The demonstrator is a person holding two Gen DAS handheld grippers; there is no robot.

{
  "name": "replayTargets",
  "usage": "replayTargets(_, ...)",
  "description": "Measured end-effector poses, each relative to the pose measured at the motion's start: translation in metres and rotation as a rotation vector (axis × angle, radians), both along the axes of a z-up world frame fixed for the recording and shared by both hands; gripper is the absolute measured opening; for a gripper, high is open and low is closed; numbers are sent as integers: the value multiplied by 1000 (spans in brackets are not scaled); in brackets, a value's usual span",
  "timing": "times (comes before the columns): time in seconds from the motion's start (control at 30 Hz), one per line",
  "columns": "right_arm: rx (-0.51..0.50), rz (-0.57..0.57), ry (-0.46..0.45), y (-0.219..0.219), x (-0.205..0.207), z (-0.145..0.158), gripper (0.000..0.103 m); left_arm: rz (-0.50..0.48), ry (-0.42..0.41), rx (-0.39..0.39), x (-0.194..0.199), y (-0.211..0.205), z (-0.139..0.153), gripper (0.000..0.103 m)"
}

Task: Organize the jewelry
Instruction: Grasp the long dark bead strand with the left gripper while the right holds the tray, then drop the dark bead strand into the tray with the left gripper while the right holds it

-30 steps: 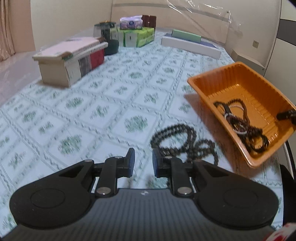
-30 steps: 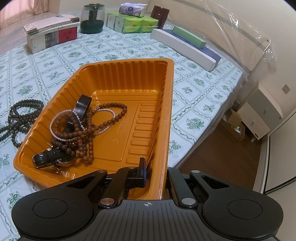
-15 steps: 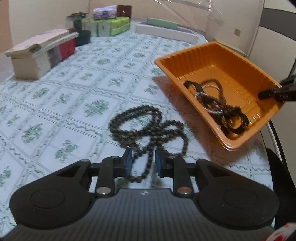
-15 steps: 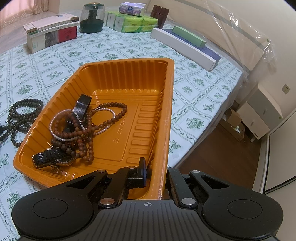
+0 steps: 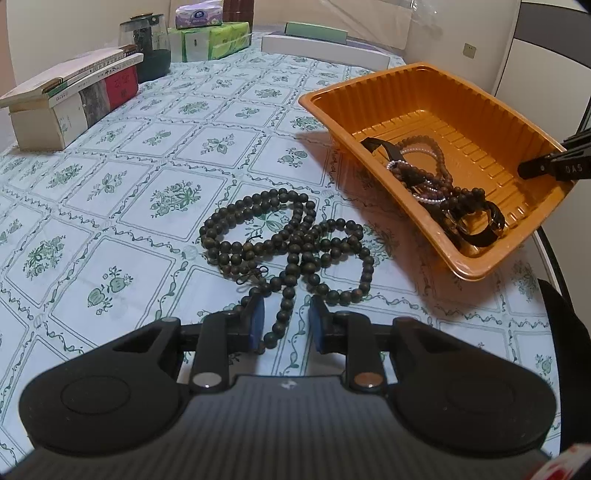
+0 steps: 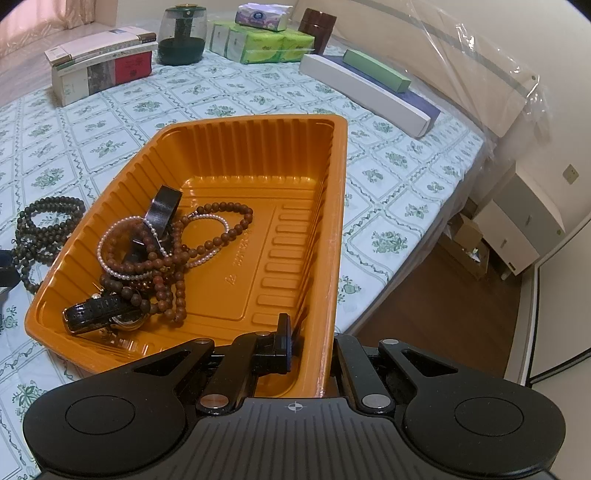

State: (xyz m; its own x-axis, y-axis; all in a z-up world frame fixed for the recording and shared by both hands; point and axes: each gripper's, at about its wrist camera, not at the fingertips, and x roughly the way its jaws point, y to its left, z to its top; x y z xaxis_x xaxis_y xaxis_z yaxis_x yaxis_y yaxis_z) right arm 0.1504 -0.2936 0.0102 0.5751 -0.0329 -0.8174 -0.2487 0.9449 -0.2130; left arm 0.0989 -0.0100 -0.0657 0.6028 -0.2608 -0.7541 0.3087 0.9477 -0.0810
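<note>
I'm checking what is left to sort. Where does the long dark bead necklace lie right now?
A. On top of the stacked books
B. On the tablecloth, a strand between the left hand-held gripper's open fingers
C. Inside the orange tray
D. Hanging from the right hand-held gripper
B: the dark bead necklace lies on the tablecloth outside the orange tray, one strand running between the open fingers of the left hand-held gripper.

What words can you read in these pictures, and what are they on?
"DAS": on the right gripper, clamped on the orange tray.
Embossed marks on the tray floor: too faint to read.
Tissue box: blue logo, blurred.
Book stack: spine print too small to read.
Green tissue packs: labels too small.
</note>
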Motion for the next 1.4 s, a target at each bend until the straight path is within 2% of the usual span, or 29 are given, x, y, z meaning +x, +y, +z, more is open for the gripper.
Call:
replayTargets(0.47,0,0,1,-1,0,0,4,-21,-24,62,-2,-8,-1,23)
replayTargets(0.5,0,0,0,0,0,0,4,-24,-25,62,-2,-8,-1,22)
replayTargets(0.57,0,0,1,0,0,0,4,-33,-28,66,-4,-9,-1,6)
replayTargets(0.67,-1,1,0,-1,0,0,4,-49,-43,104,-9,-12,1,6)
replayTargets(0.8,0,1,0,0,0,0,4,-32,-58,115,-14,-3,10,6)
replayTargets(0.93,1,1,0,-1,-1,0,4,-13,-109,112,-15,12,33,6)
replayTargets(1.1,0,1,0,-1,-1,0,4,-17,-201,98,-5,31,80,6)
replayTargets(1.2,0,1,0,-1,-1,-1,4,-41,-264,97,2,39,112,6)
replayTargets(1.4,0,1,-1,-1,-1,-1,4,-110,-399,149,9,45,176,6)
